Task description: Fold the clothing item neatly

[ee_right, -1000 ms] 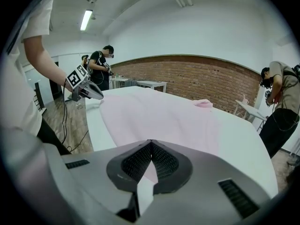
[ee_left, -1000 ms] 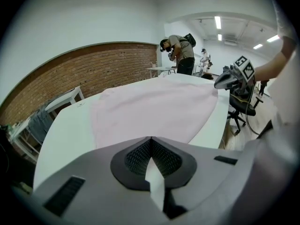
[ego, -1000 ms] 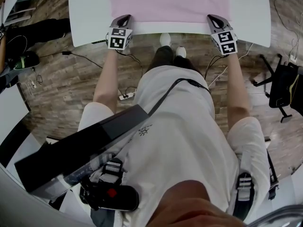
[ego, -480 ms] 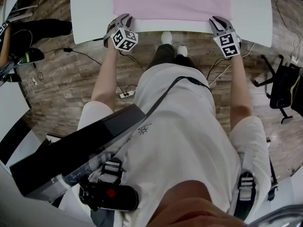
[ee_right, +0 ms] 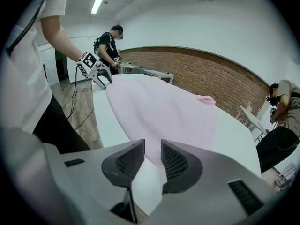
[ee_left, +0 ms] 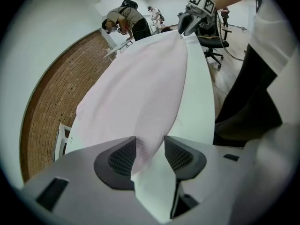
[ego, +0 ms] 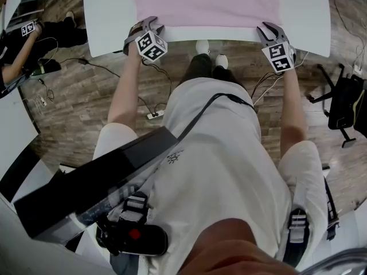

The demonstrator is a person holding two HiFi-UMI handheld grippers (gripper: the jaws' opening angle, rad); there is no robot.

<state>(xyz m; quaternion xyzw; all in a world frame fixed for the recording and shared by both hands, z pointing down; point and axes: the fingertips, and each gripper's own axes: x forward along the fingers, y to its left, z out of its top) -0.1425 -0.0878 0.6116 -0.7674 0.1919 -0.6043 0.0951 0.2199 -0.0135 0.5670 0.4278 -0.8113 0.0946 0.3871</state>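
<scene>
Pink garment (ego: 206,4) lies released, hem inside left hand-held gripper (ee_left: 150,143) and right hand-held gripper (ee_right: 153,148), jaws just opened.

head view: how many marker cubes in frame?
3. One on the left gripper, one on the right gripper, both at the pink garment's near edge, jaws just opening, its edge between them; a third cube, someone else's, at the far-left edge. Others may be hidden.

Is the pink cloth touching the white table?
Touching. In the right gripper view the pink cloth lies flat on the white table, with no gap beneath its edge.
</scene>
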